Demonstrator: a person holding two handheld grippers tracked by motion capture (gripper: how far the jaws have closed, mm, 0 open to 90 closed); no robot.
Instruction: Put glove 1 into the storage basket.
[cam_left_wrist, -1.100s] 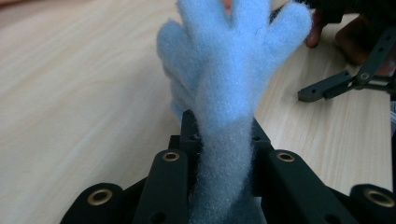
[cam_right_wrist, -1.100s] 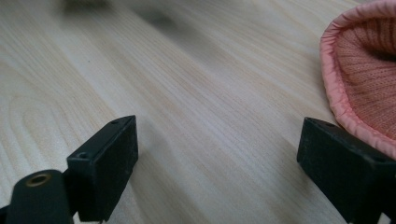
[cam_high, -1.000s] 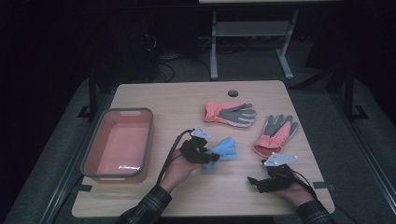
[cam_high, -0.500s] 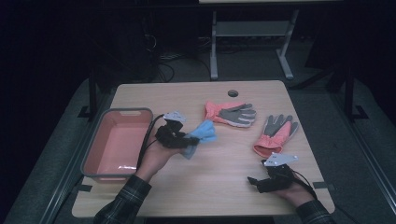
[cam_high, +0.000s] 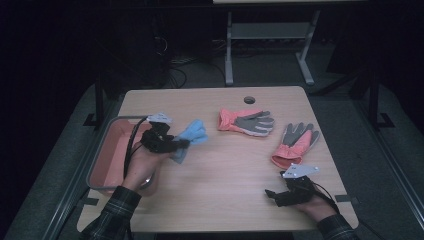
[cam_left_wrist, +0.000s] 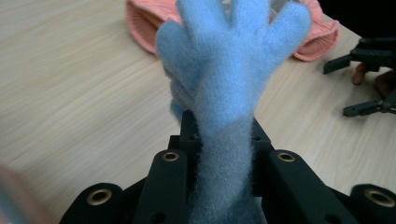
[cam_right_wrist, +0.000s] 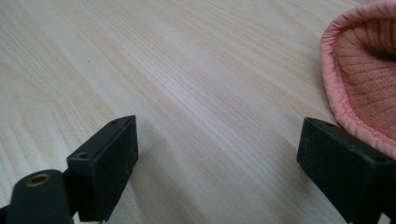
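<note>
my left gripper (cam_high: 181, 145), at frame left beside the pink tray (cam_high: 100, 160), clenches a blue glove (cam_left_wrist: 229, 70), cuff hidden; my right gripper (cam_high: 272, 194) rests released on the bench (cam_high: 225, 175).

A fuzzy light-blue glove (cam_high: 192, 137) hangs clear of the table (cam_high: 215, 200) near its left edge, pinched at the cuff between the closed jaws of the left gripper (cam_high: 170, 145) — fingers spread and pointing away from the hand, just beside the pink tray (cam_high: 100, 160). Two coral-and-grey gloves lie flat on the table's far right quarter: one (cam_high: 247, 121) palm-up toward the far edge, the other (cam_high: 295, 143) nearer the right edge, fingers angled away.
</note>
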